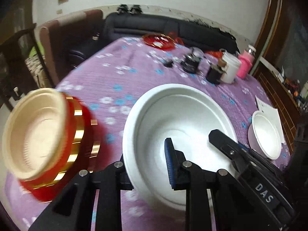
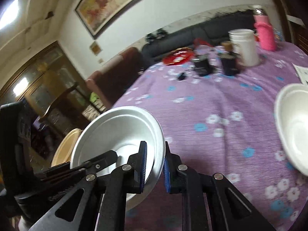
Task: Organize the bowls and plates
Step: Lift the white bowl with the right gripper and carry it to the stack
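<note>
Purple tablecloth (image 2: 221, 104); both grippers clamp white bowl (image 1: 179, 119) rim.

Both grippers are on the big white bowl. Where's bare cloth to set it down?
Free: the cloth's middle, between the big white bowl, the small bowl and the jars. Crowded: the far edge, with jars, white tub, pink bottle and red plate.
</note>
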`<state>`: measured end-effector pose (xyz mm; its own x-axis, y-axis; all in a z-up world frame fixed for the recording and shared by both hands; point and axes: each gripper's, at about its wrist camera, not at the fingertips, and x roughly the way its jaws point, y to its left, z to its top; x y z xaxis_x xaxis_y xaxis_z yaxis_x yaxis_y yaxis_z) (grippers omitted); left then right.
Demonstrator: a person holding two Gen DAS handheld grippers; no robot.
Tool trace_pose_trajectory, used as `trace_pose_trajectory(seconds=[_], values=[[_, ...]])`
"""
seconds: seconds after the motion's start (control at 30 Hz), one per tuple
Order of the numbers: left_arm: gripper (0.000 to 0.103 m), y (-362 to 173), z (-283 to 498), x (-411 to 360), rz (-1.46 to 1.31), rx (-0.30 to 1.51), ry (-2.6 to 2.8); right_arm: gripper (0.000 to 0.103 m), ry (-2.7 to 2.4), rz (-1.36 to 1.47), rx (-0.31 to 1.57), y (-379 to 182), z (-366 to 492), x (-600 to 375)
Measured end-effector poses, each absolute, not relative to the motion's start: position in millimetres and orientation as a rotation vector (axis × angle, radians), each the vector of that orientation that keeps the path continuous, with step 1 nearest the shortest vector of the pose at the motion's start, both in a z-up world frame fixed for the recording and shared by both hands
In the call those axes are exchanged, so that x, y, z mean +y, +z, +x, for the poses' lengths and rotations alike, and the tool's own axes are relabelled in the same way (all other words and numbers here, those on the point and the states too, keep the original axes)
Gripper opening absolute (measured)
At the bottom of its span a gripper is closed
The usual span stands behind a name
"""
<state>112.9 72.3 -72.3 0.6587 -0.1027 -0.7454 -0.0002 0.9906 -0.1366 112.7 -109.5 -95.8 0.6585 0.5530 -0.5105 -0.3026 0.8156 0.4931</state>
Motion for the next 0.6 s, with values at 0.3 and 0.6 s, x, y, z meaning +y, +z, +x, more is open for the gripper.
trace_pose_trajectory(seconds=[0.3,0.6], values=[[0.024,-34.1,74.6,154.1,-0.185,0.768,0.042,0.017,0.578,0.264,0.681,-50.9,89.2,-21.1],[0.024,-26.1,62.3,214.7,-0.216,0.72,0.14,0.017,0.63,0.124,0.686,-29.2,89.0,58.5]])
